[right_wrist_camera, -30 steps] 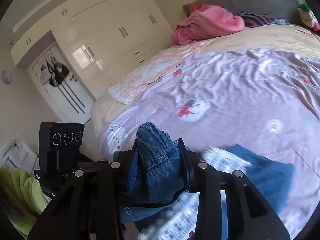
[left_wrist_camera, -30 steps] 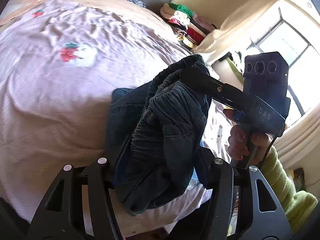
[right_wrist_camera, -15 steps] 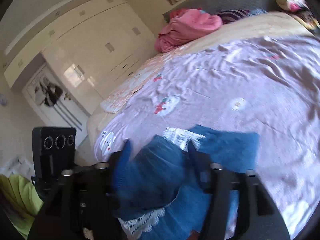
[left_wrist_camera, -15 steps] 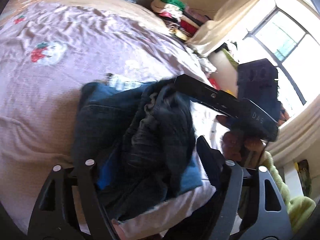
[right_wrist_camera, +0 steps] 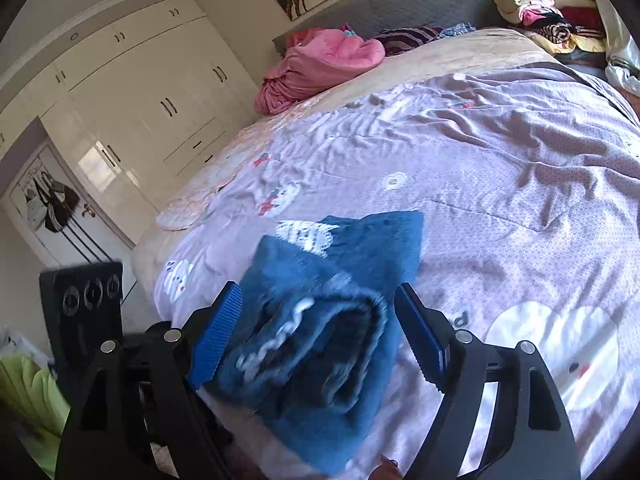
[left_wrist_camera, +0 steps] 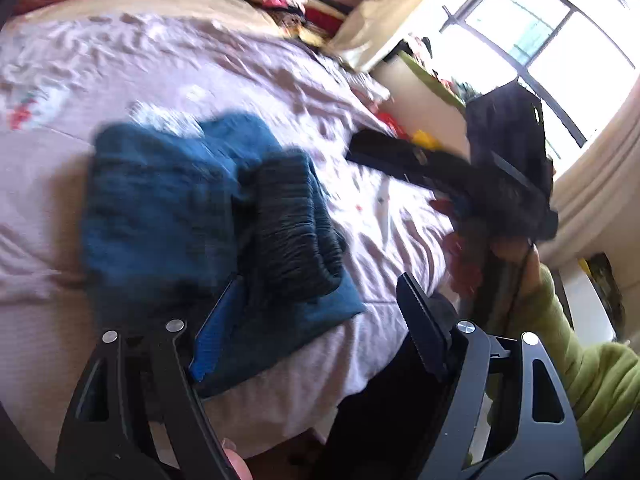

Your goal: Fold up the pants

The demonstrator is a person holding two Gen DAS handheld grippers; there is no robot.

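The blue denim pants (left_wrist_camera: 168,216) lie folded in a thick bundle near the bed's front edge, with the dark elastic waistband (left_wrist_camera: 292,232) on top; they also show in the right wrist view (right_wrist_camera: 320,328). My left gripper (left_wrist_camera: 312,336) is open, its jaws wide apart just behind the bundle's near edge. My right gripper (right_wrist_camera: 320,336) is open, its jaws on either side of the bundle's near end without pinching it. The right gripper also shows in the left wrist view (left_wrist_camera: 404,152), lifted off to the right of the pants.
The lilac printed bedsheet (right_wrist_camera: 500,168) covers the bed. A pink blanket (right_wrist_camera: 320,64) lies at the headboard. Stacked clothes (right_wrist_camera: 548,12) sit at the far corner. White wardrobes (right_wrist_camera: 140,92) stand at the left, a window (left_wrist_camera: 540,32) at the right.
Both grippers have opened and let go of the pants. The pants dropped from held up to lying folded on the bed. Both grippers have drawn back.
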